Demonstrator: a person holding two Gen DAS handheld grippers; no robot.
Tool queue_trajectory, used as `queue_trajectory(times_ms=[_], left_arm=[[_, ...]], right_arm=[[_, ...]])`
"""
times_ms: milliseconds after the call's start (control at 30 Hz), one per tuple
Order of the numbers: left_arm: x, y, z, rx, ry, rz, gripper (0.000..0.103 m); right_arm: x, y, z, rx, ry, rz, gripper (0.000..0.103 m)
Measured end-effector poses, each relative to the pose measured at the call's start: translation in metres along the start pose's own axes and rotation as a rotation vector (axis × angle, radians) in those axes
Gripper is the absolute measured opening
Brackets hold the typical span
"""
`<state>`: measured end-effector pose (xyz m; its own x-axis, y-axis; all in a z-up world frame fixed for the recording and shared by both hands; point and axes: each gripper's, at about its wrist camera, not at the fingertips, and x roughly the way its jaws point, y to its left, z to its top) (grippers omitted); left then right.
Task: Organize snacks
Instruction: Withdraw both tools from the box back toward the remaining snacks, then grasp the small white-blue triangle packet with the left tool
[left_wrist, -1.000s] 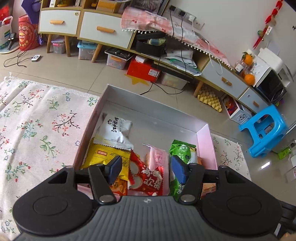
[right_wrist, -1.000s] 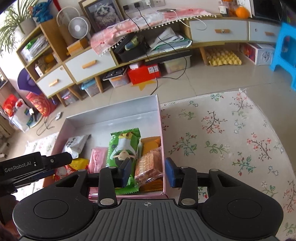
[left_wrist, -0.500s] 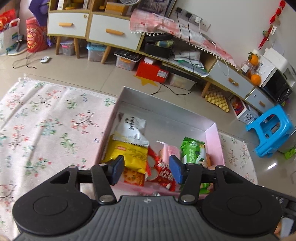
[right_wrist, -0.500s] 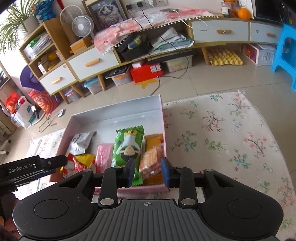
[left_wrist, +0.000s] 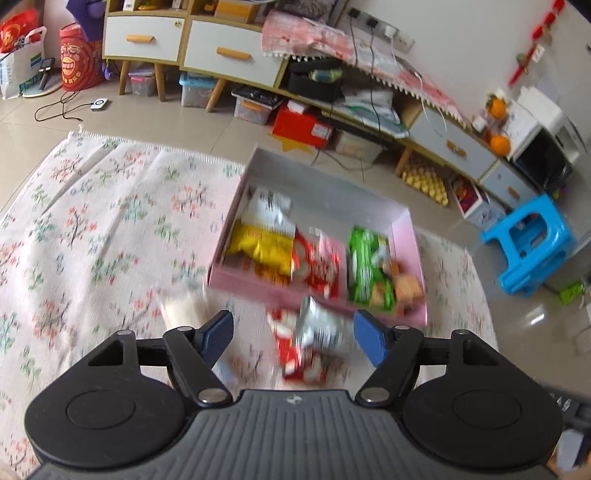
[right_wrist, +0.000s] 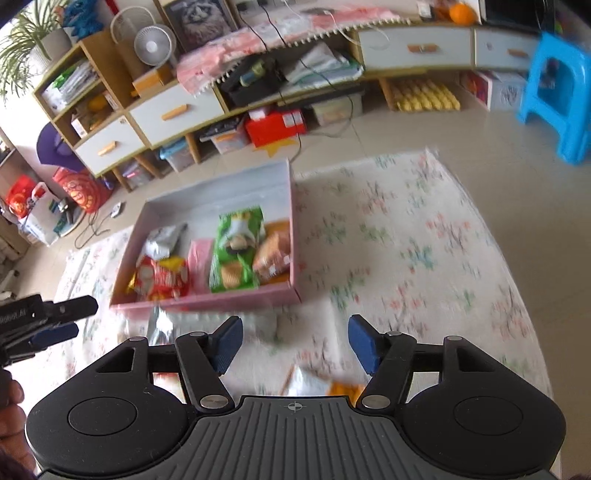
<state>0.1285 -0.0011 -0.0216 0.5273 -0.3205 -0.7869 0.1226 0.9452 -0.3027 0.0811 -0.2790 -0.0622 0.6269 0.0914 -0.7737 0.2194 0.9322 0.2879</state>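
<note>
Snacks sit mostly packed in the pink box (left_wrist: 317, 295), which rests on a floral rug (left_wrist: 92, 240).

Left wrist view: my left gripper (left_wrist: 291, 338) has its jaws opening, pads spread wide. Below and between them a red-and-silver snack packet (left_wrist: 308, 339) lies on the rug, just outside the box's near wall. The picture is blurred, but the pads do not press on it, so I judge it loose, not held. Inside the box I make out a white packet (left_wrist: 271, 205) at the back, a yellow packet (left_wrist: 264, 247) in front of it, a red packet (left_wrist: 314, 266), and a green packet (left_wrist: 367, 266) beside biscuit packs (left_wrist: 404, 286) toward the right wall. They lie side by side in a rough row, which I read as sorting by kind.

Right wrist view: my right gripper (right_wrist: 293, 343) is also opening its jaws, with nothing between the pads. An orange-and-white packet (right_wrist: 325, 386) lies on the rug below it, partly hidden by the gripper body. The same box (right_wrist: 207, 301) sits just ahead, and the left gripper shows at the frame's left edge.

I judge at least 2 packets remain outside the box.
</note>
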Motion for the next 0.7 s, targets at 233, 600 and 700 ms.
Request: queue_trajectory(times_ms=[233, 600, 700], left_arm=[[-0.008, -0.008, -0.057, 0.107, 0.1, -0.041, 0.07], [0.022, -0.022, -0.105, 0.322, 0.206, 0.016, 0.062], [0.028, -0.022, -0.113, 0.346, 0.217, 0.017, 0.042]], right_arm=[[-0.029, 0.002, -0.043, -0.055, -0.025, -0.015, 0.069], [-0.021, 0.002, -0.042, -0.057, -0.009, -0.032, 0.069], [-0.019, 0.005, -0.044, -0.081, -0.001, -0.042, 0.069]])
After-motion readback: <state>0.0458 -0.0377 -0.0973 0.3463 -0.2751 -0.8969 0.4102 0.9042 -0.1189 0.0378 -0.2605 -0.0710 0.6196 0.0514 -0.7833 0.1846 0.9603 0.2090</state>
